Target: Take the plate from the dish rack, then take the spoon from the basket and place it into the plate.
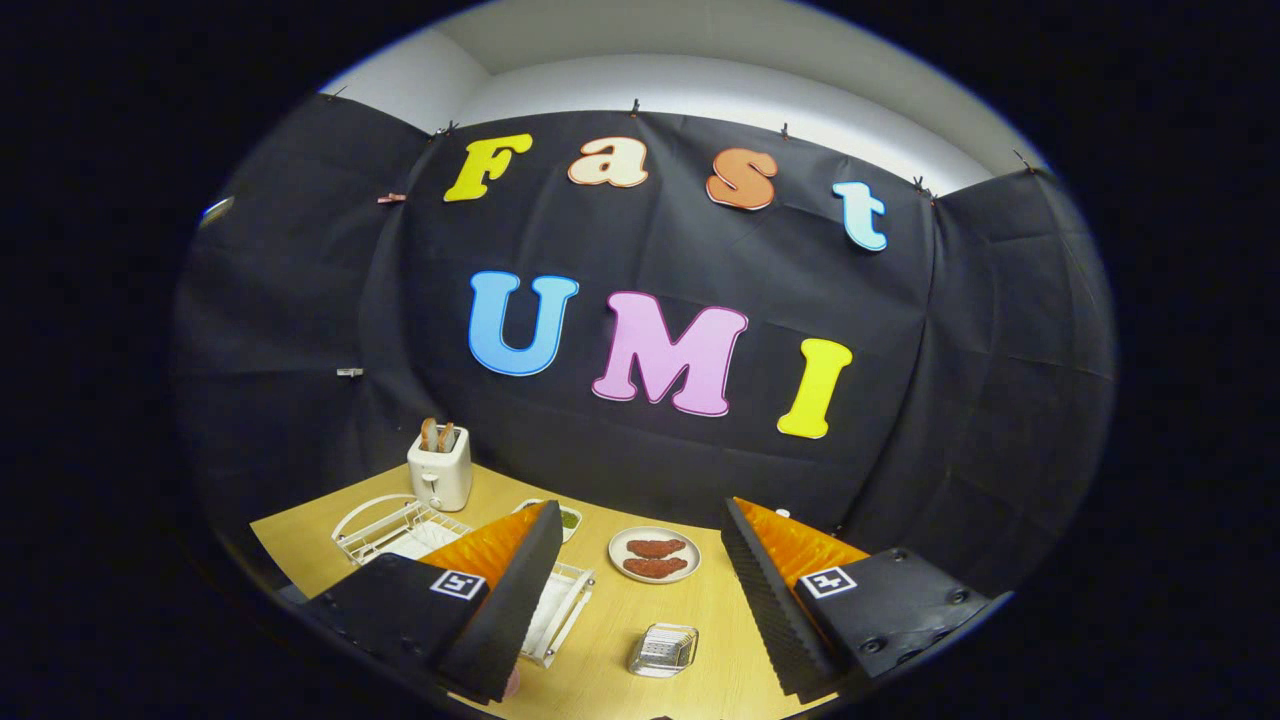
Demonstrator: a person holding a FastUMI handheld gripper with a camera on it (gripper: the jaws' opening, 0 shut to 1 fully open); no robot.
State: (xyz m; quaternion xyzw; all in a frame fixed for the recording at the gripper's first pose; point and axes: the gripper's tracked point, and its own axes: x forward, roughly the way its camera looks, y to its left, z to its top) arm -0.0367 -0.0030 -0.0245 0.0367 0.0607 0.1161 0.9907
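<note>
The gripper hung above a light wooden table, its fingers spread wide apart and holding nothing. Nearest, between the fingers, sat a small clear square dish. Partly hidden behind the left finger stood the white wire dish rack, a white tray at its near right end; the plate and spoon could not be made out. Farther on, between the fingertips, lay a round pale plate with two brown pieces of food, bare tabletop all around it. A dish of something green peeked past the left fingertip. At the far left edge stood a white toaster holding two slices, against the booth's dark wall.
</note>
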